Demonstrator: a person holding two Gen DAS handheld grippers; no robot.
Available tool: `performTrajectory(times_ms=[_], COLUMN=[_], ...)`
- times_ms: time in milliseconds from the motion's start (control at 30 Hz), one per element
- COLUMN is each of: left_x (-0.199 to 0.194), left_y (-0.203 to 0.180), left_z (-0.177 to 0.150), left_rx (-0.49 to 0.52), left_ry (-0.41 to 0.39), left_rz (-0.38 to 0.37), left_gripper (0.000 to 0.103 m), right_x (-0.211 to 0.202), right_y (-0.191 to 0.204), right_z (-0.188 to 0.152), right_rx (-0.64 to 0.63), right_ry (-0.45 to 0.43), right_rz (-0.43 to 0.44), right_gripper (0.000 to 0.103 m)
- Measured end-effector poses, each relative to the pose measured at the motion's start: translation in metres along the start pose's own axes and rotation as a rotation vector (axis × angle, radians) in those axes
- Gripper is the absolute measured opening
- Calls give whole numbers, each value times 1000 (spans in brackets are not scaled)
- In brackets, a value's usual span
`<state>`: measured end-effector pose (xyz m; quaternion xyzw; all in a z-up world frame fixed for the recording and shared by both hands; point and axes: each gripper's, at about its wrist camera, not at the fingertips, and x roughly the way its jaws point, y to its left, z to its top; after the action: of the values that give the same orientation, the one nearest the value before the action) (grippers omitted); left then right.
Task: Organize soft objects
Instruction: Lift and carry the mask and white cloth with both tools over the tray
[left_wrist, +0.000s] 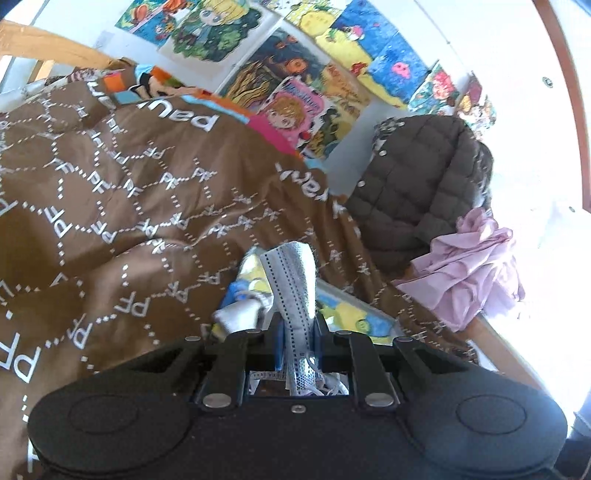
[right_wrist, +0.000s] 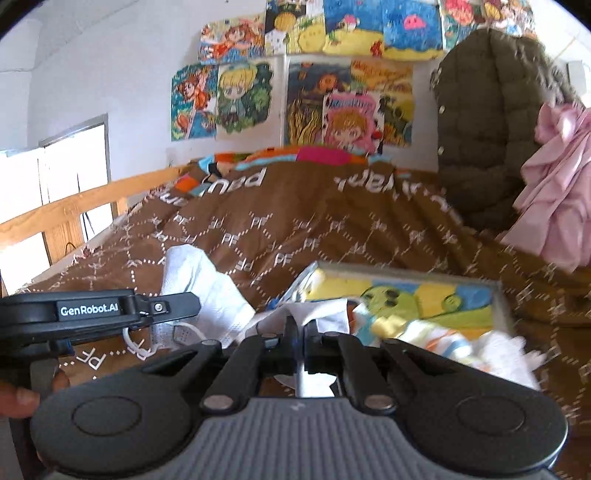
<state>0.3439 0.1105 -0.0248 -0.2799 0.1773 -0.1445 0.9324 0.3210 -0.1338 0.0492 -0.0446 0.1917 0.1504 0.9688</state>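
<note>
Your left tongs (left_wrist: 295, 321) are pinched on a folded face mask (left_wrist: 291, 273), lower centre of the left wrist view. The mask stands up out of the jaws, pale blue with a dotted seam, and its tail hangs back through the gap behind them.

Your right tongs (right_wrist: 301, 325) are fully closed on a thin white cloth (right_wrist: 306, 310), lower centre of the right wrist view. The fabric peaks just above the tips and a strip trails back between the jaws.

Both sit over a bed covered by a brown blanket (left_wrist: 129, 192) with a white letter pattern. A picture board (right_wrist: 402, 295) with a yellow and green cartoon lies flat on the blanket, right of centre in the right view. Loose white and striped soft pieces (right_wrist: 461, 343) are heaped at its near edge, blurred.

The left unit shows at left edge of the right view, with a white tissue-like sheet (right_wrist: 207, 284) just beyond it. A hand (right_wrist: 18, 398) grips it at lower left.

A dark quilted jacket (left_wrist: 417, 184) and pink fabric (left_wrist: 469, 269) hang at right.
</note>
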Motion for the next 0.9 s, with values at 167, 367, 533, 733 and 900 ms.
performTrajectory(times_ms=[167, 367, 533, 733, 900], left_x=[-18, -29, -27, 10, 71], left_y=[-27, -60, -90, -119, -147], left_z=[4, 0, -10, -6, -5], left_rx=[40, 87, 154, 186, 253], left_ry=[-25, -27, -2, 35, 41], left_rz=[-32, -85, -108, -86, -78], left_gripper=[16, 16, 16, 16, 16], right_x=[-34, -57, -49, -8, 18], right_y=[-13, -27, -52, -111, -160], right_z=[12, 17, 16, 13, 9], right_rx=[-34, -94, -22, 95, 188], right_ry=[-47, -99, -172, -207, -182], right_rz=[-10, -18, -2, 0, -24], right_gripper=[3, 3, 3, 3, 3])
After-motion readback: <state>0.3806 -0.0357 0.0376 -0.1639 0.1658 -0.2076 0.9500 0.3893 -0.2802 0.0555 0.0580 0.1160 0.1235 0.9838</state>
